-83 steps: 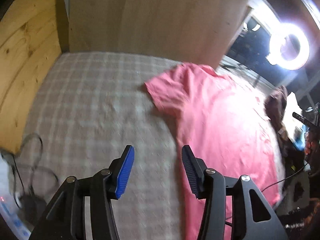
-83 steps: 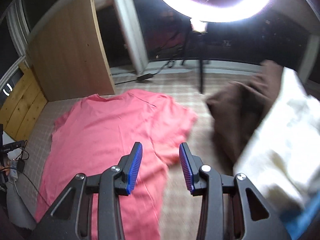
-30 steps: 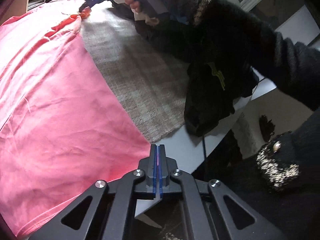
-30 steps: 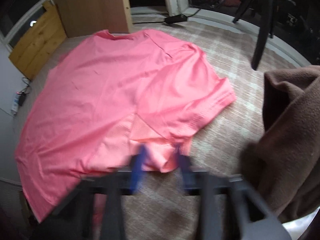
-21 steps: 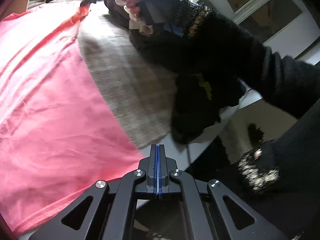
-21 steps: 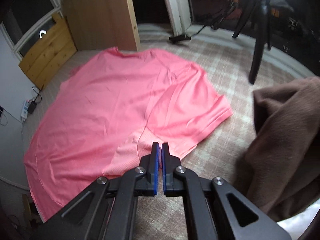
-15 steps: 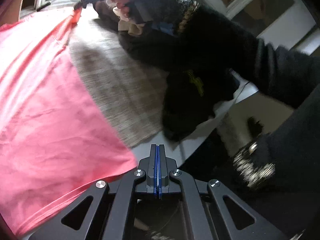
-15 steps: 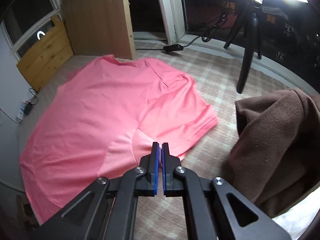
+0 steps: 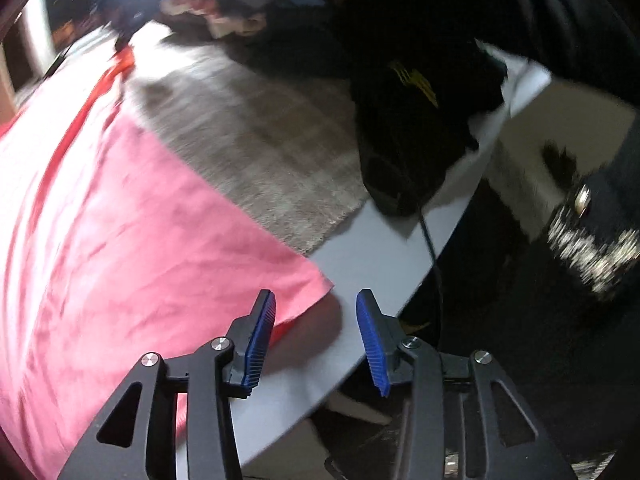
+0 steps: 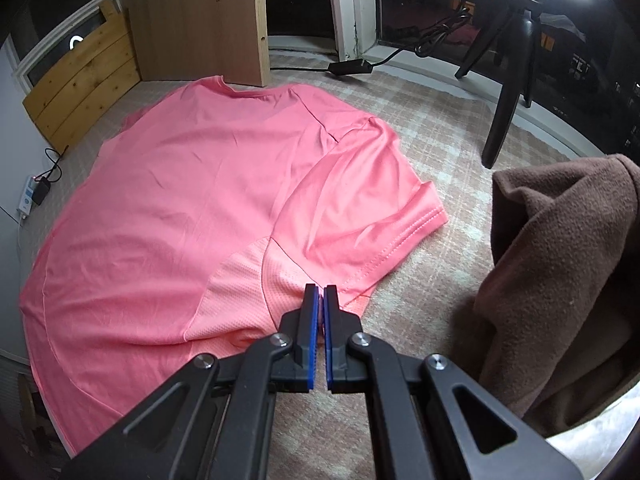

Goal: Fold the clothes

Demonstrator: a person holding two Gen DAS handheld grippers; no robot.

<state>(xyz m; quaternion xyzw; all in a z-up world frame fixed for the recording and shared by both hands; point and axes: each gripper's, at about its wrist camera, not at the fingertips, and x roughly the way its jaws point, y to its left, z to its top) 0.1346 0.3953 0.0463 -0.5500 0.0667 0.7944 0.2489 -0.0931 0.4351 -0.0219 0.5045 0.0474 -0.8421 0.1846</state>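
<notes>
I see a pink shirt (image 10: 168,200) with a paler mesh panel near its sleeve, lying on a beige-and-grey plaid cover (image 10: 448,152). A brown fleece (image 10: 560,280) sits at the right. Both grippers have blue pads (image 9: 262,340) on black frames. The black garment (image 9: 420,120) carries yellow print.

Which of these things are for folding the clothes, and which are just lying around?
For the job:
- pink T-shirt, spread flat
- right gripper, jaws shut on the shirt's edge
- left gripper, jaws opening near the shirt's corner, nothing between them

Just lying about:
- brown fleece
- black garment
- checked cover
- tripod
- wooden boards
</notes>
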